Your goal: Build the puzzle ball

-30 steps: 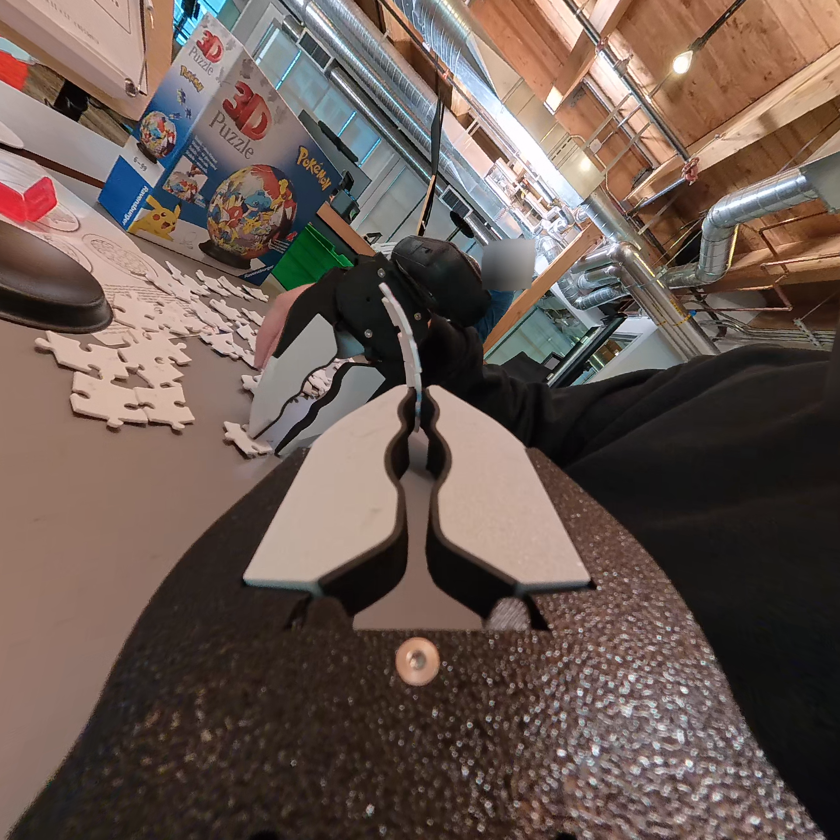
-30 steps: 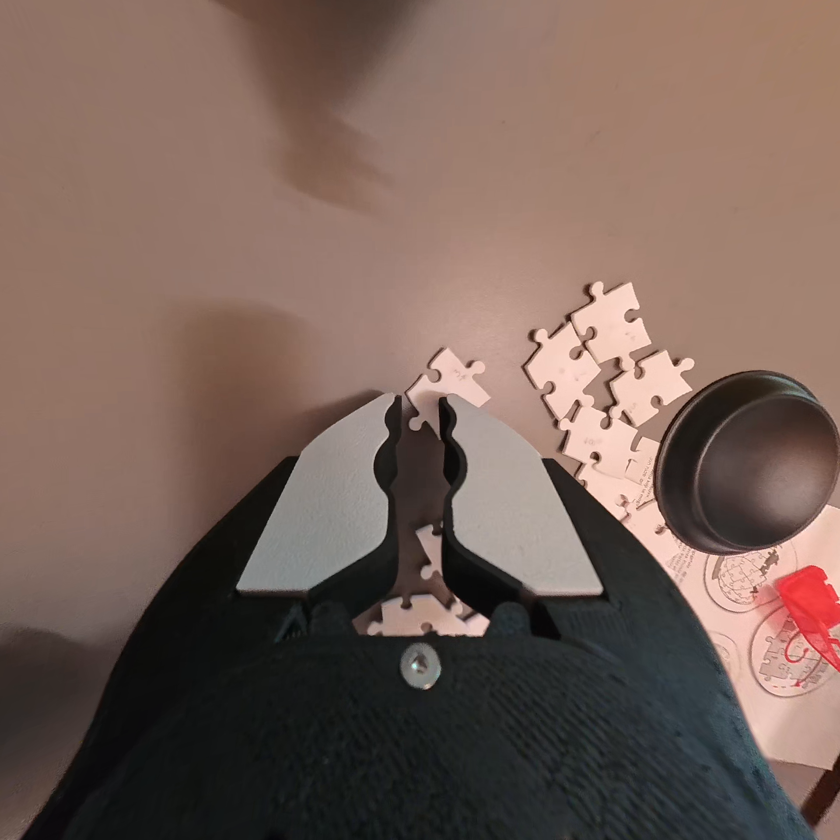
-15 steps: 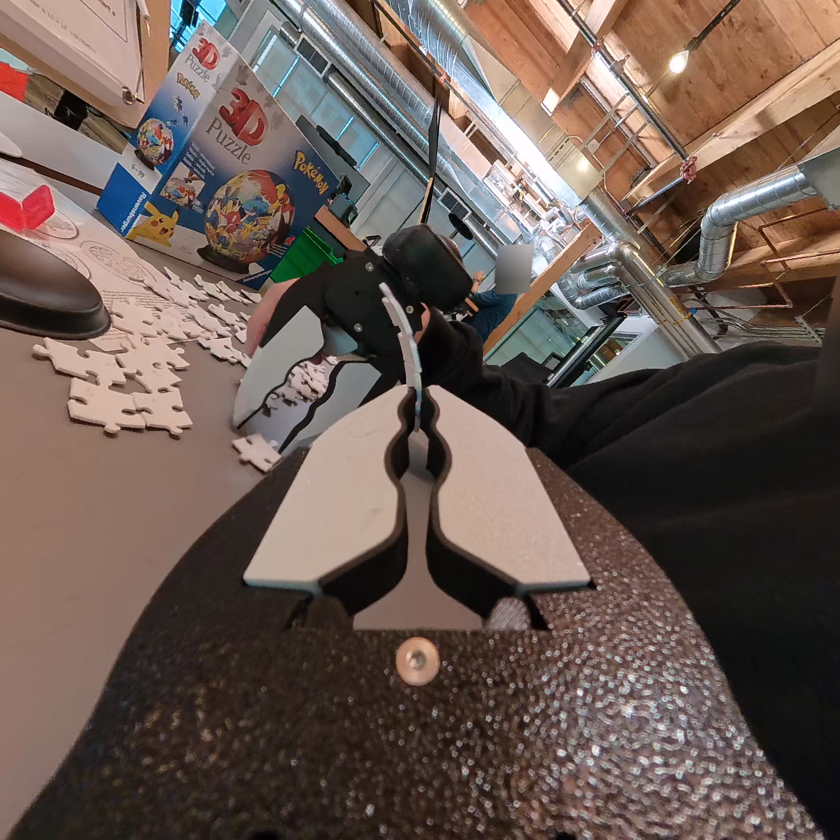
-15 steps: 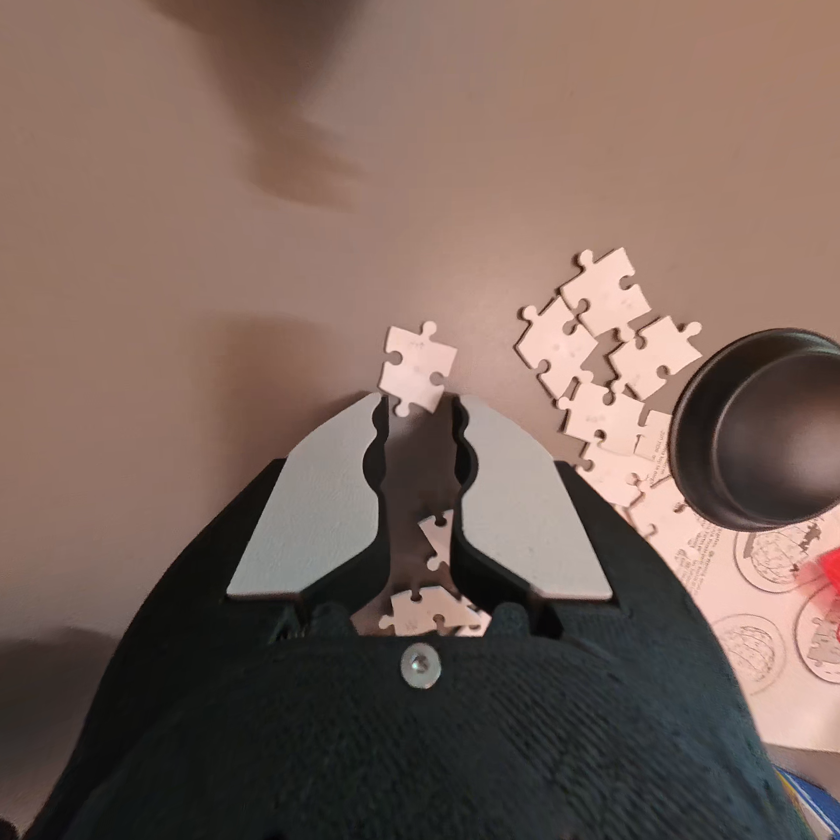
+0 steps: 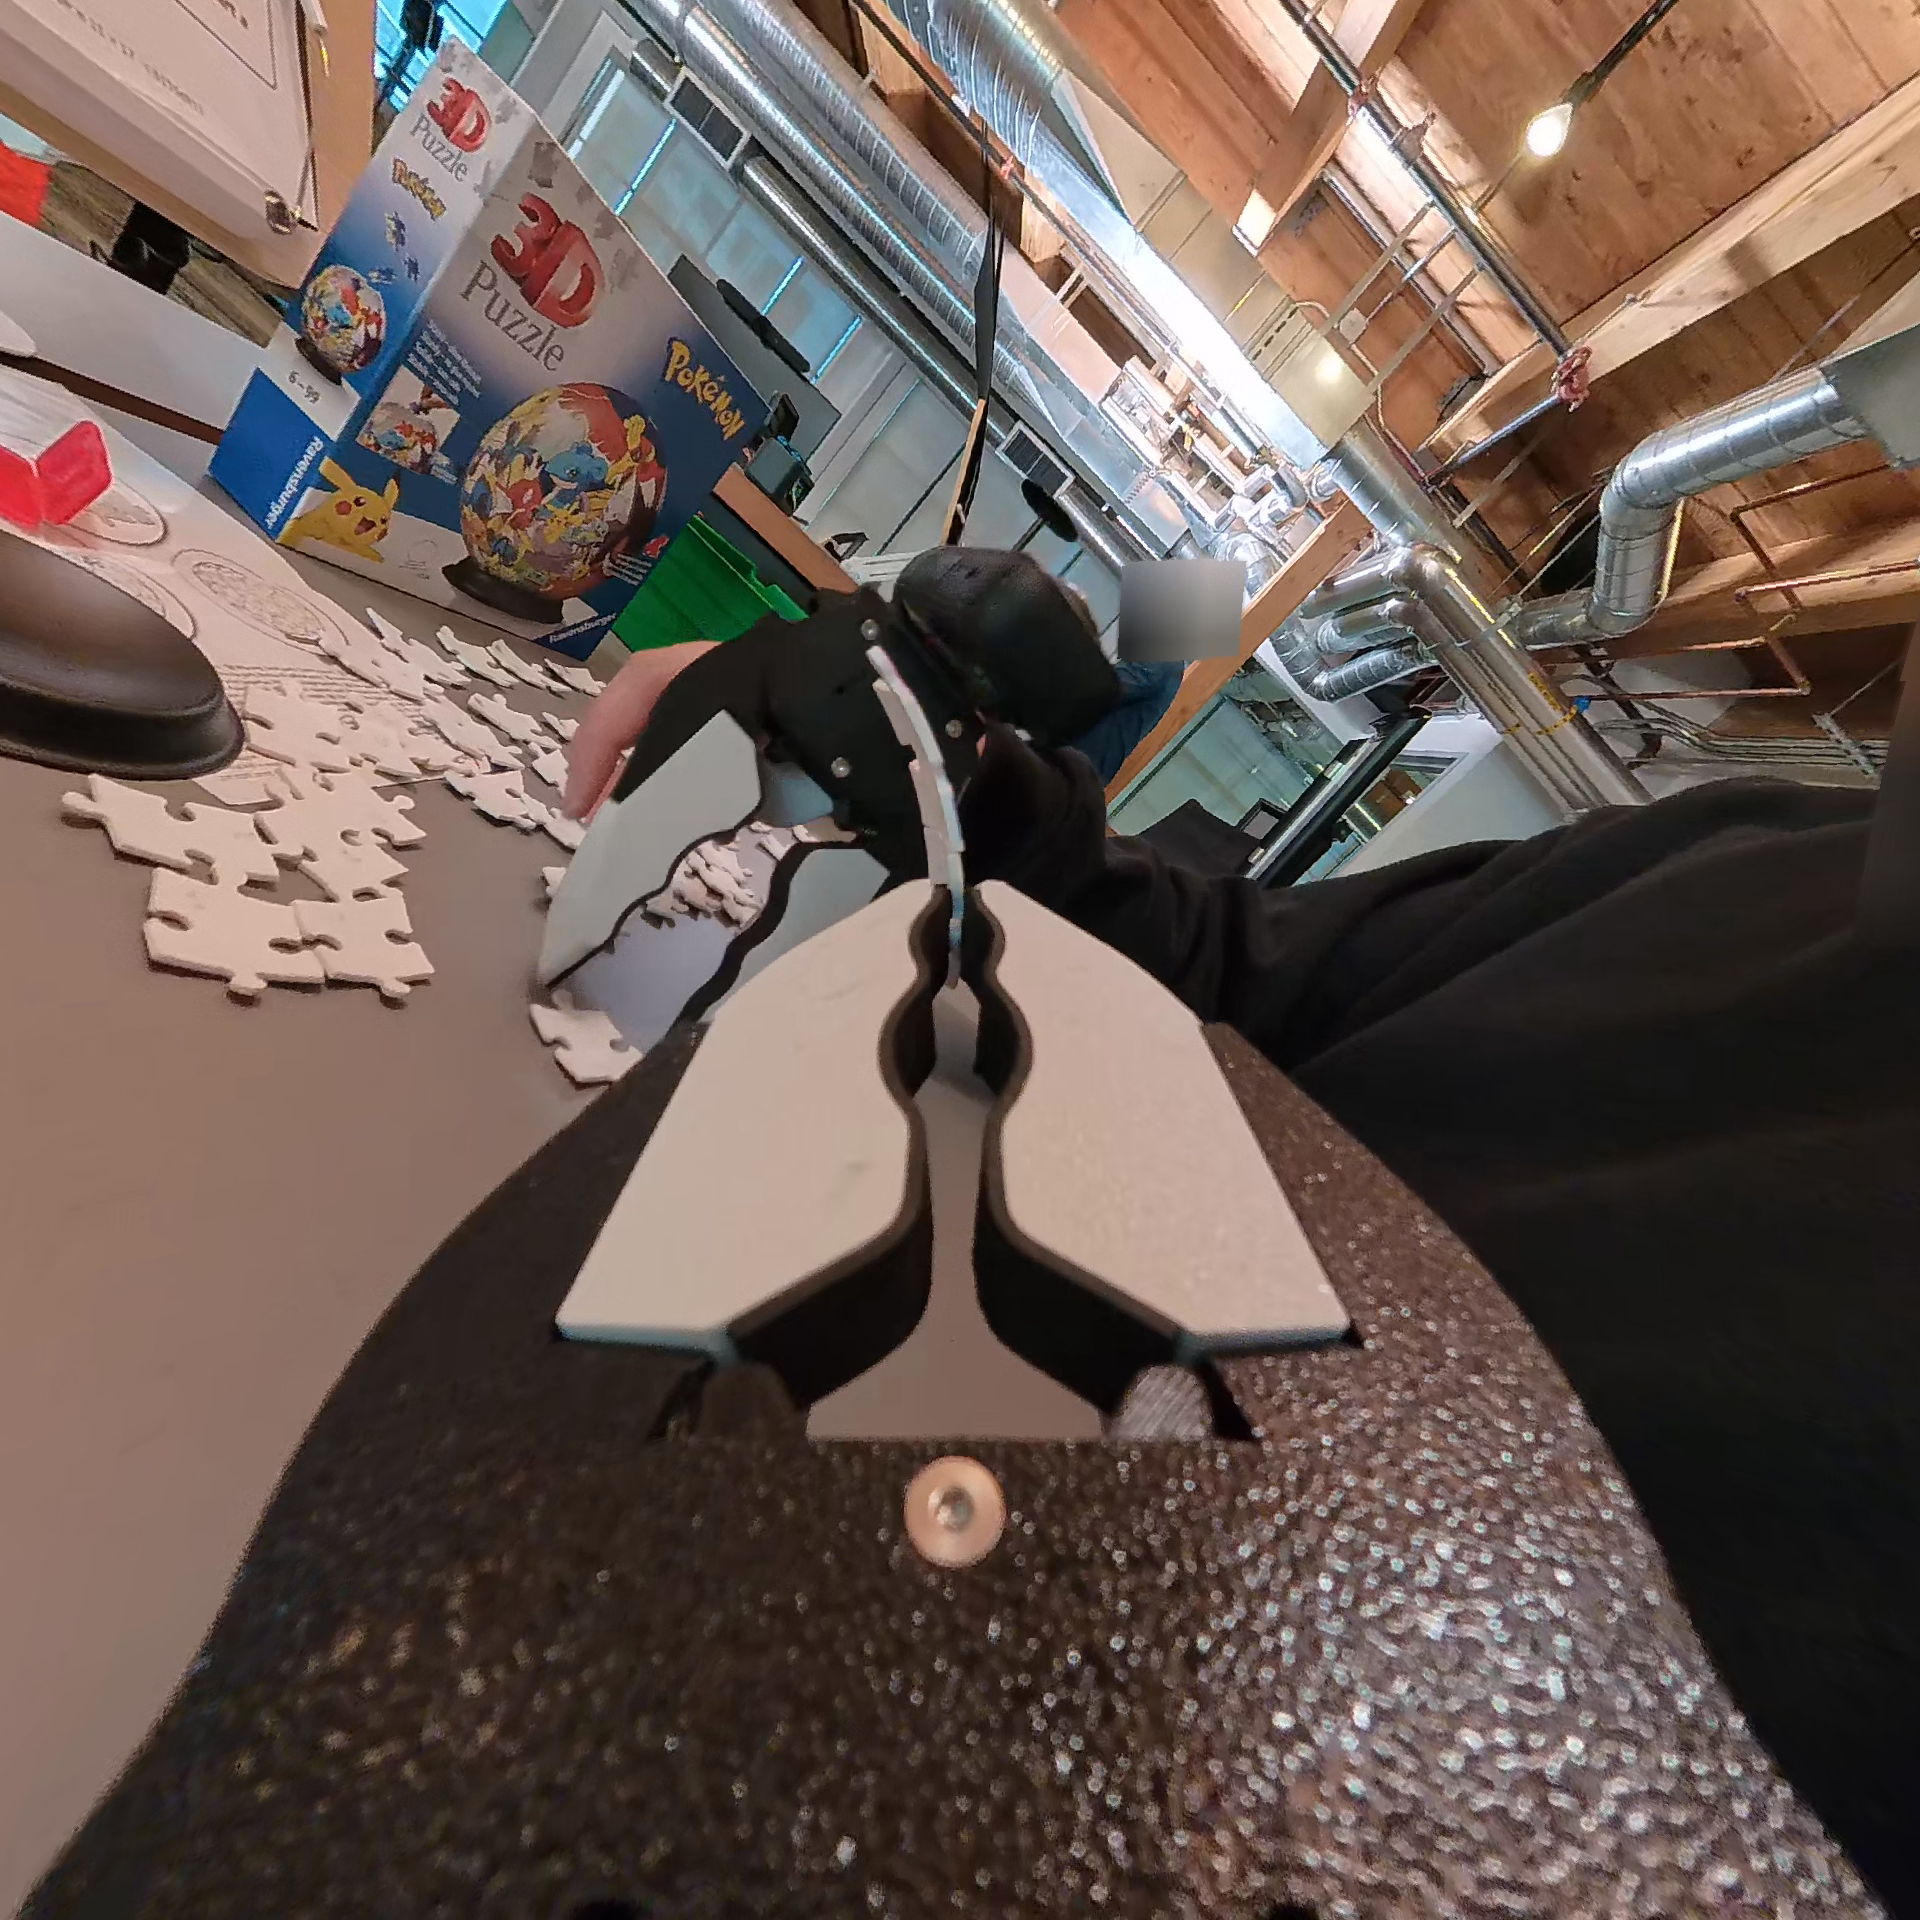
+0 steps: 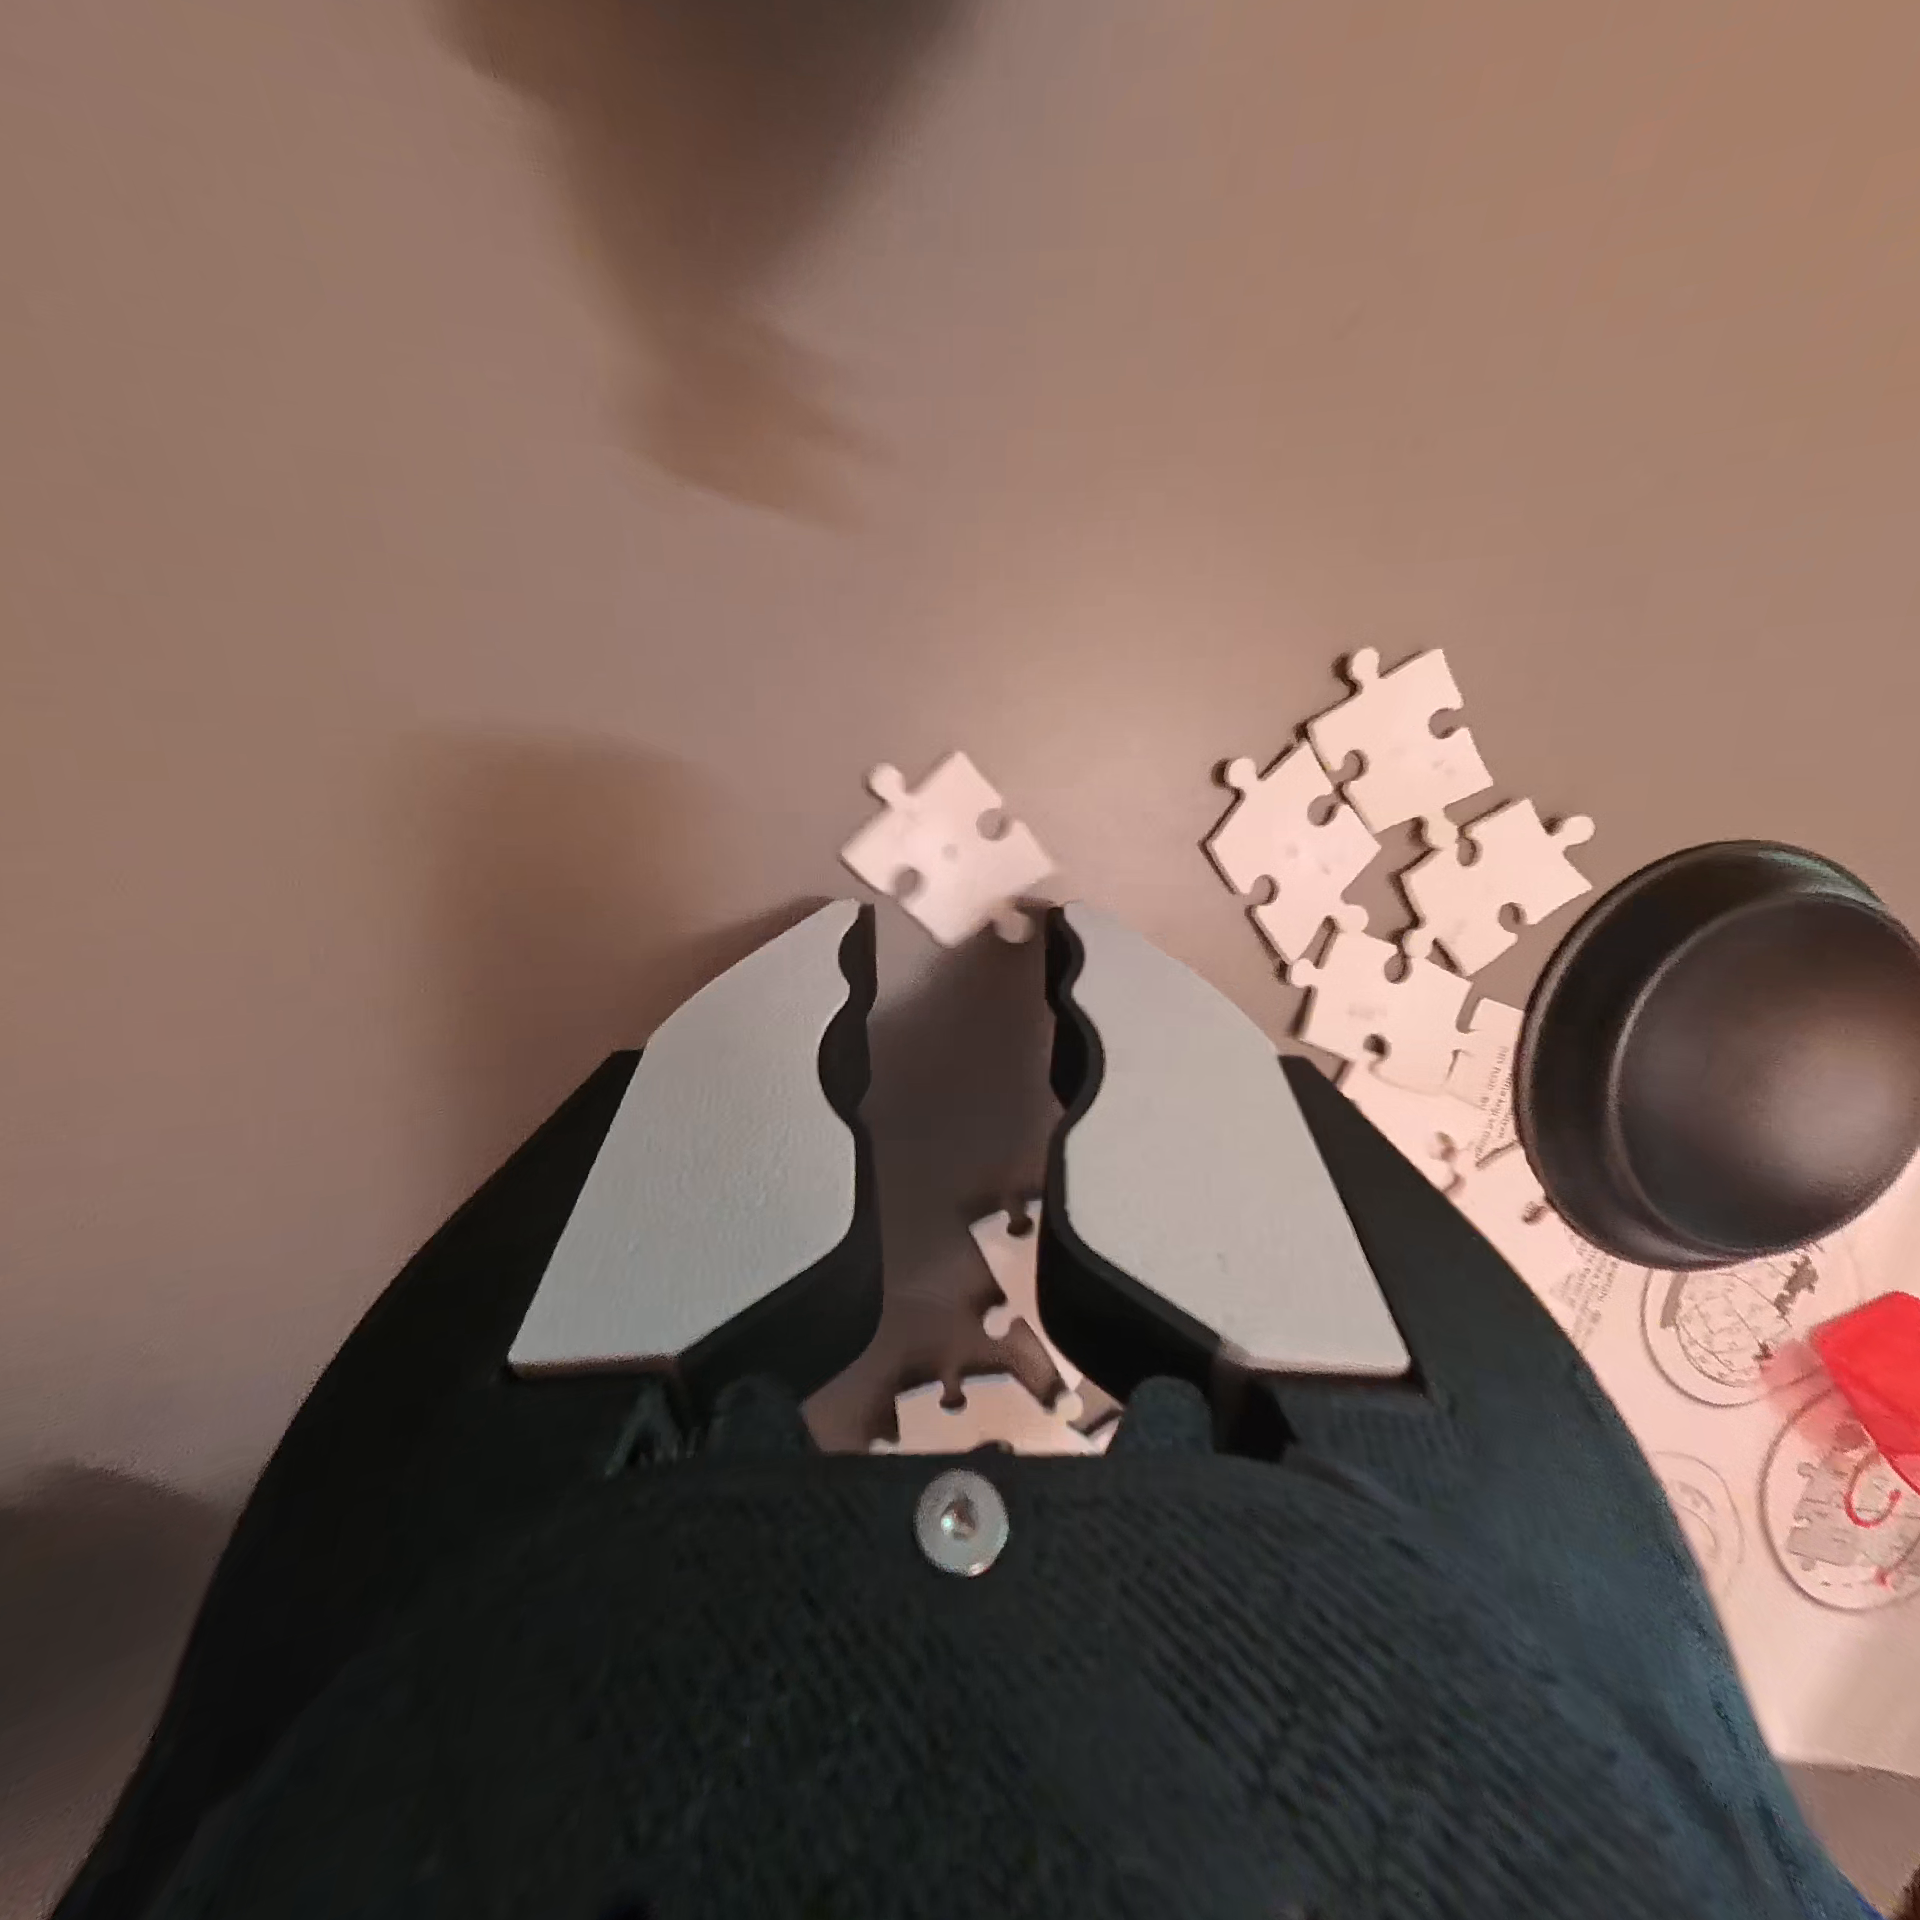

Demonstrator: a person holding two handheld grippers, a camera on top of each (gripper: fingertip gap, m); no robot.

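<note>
My left gripper [image 5: 951, 940] is shut on a curved strip of joined white puzzle pieces [image 5: 920, 748], seen edge-on and standing up from the tips. My right gripper [image 6: 958, 920] is open and empty, tips down close to the brown table [image 6: 416, 520]. A single white puzzle piece [image 6: 945, 847] lies flat just beyond its tips. In the left wrist view the right gripper [image 5: 623, 1003] hangs over that piece [image 5: 582, 1034]. More loose white pieces [image 6: 1392, 831] lie to the right, and several [image 5: 281, 883] show in the left wrist view.
A black round stand [image 6: 1745, 1049] sits on a white instruction sheet [image 6: 1714, 1455] at the right, with a red plastic item [image 6: 1870, 1382] beside it. The blue puzzle box [image 5: 499, 343] stands at the back. A person's black sleeve [image 5: 1455, 1039] fills the right. The grippers' ends are close to 15 cm from one another.
My right gripper has opened and let go of the single piece, which now lies turned on the table ahead of the tips. The left gripper still holds the strip.
</note>
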